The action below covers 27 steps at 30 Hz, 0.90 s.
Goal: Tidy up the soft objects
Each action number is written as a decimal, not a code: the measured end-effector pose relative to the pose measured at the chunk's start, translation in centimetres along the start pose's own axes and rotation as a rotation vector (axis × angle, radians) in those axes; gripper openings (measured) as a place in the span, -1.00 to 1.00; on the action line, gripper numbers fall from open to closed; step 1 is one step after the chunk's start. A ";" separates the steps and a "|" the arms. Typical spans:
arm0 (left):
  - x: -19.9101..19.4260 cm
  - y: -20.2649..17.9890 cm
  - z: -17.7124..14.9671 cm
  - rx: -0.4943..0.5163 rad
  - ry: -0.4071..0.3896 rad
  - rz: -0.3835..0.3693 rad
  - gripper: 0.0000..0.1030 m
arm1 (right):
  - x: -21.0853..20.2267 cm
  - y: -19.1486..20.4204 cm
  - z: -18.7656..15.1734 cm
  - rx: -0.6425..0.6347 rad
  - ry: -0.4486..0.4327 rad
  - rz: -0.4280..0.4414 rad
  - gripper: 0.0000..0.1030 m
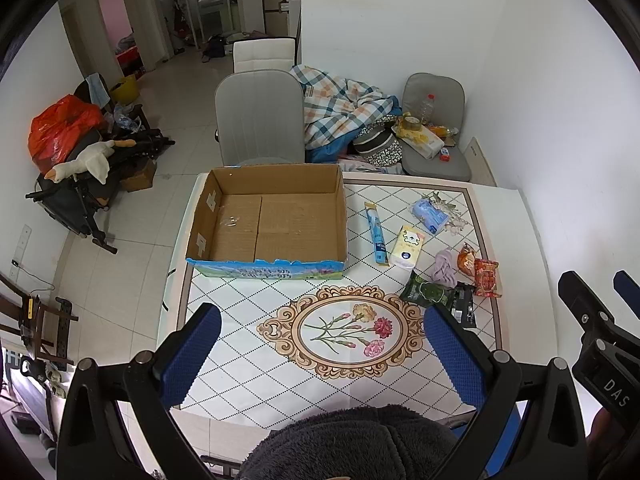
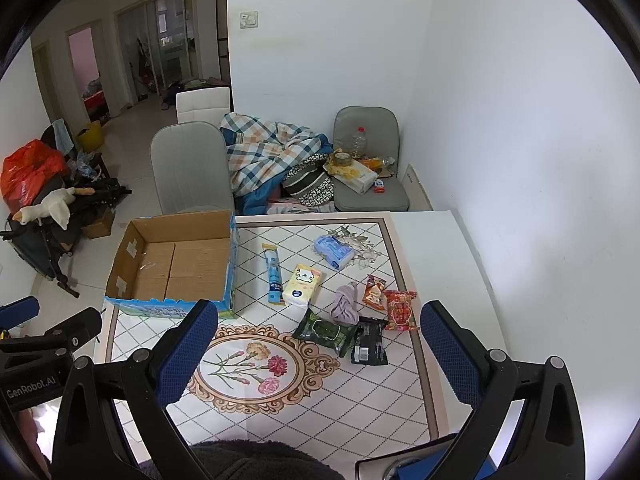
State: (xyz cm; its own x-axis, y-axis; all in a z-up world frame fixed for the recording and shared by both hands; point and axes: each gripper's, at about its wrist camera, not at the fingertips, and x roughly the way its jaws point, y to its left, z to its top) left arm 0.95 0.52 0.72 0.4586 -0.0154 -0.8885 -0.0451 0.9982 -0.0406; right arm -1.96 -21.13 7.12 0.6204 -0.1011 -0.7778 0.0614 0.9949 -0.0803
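Observation:
An empty open cardboard box (image 1: 276, 220) (image 2: 176, 268) stands on the table's far left. To its right lie a blue tube (image 1: 377, 236) (image 2: 273, 274), a yellow tissue pack (image 1: 408, 247) (image 2: 303, 284), a blue mask pack (image 1: 430, 215) (image 2: 334, 252), a lilac cloth (image 1: 445, 267) (image 2: 346, 305), a green wipes pack (image 1: 429, 293) (image 2: 325, 332), a black packet (image 1: 464, 306) (image 2: 369, 346) and red snack packs (image 1: 486, 276) (image 2: 399, 310). My left gripper (image 1: 322, 360) and right gripper (image 2: 320, 360) are open and empty, held above the table's near part.
The table (image 1: 248, 360) carries a diamond-pattern cloth with a flower medallion. Grey chairs (image 1: 260, 118) stand behind it, one with a plaid blanket (image 1: 340, 108). A white wall (image 2: 520, 160) runs along the right. A cluttered stroller (image 1: 84, 176) stands at left.

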 end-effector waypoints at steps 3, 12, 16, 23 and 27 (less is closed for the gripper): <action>0.0 0.0 0.0 -0.001 0.000 -0.001 1.00 | 0.1 0.0 0.0 0.001 0.000 0.001 1.00; 0.8 -0.3 0.4 0.001 0.015 -0.013 1.00 | 0.5 -0.2 -0.1 0.014 0.012 0.009 1.00; 3.5 -1.4 1.2 0.012 0.047 -0.034 1.00 | 2.9 -2.0 -0.2 0.067 0.063 0.026 1.00; 12.6 -6.3 2.2 0.099 0.204 -0.090 1.00 | 12.5 -8.2 -1.1 0.199 0.239 0.001 1.00; 19.4 -9.6 2.3 0.122 0.330 -0.099 1.00 | 19.9 -11.9 -3.4 0.256 0.373 -0.008 1.00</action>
State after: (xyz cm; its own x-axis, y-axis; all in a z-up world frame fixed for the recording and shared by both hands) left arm 12.33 -9.18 -15.09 0.1437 -0.1104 -0.9834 0.1003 0.9903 -0.0965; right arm 7.02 -34.97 -9.52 0.2976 -0.0563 -0.9530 0.2861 0.9576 0.0328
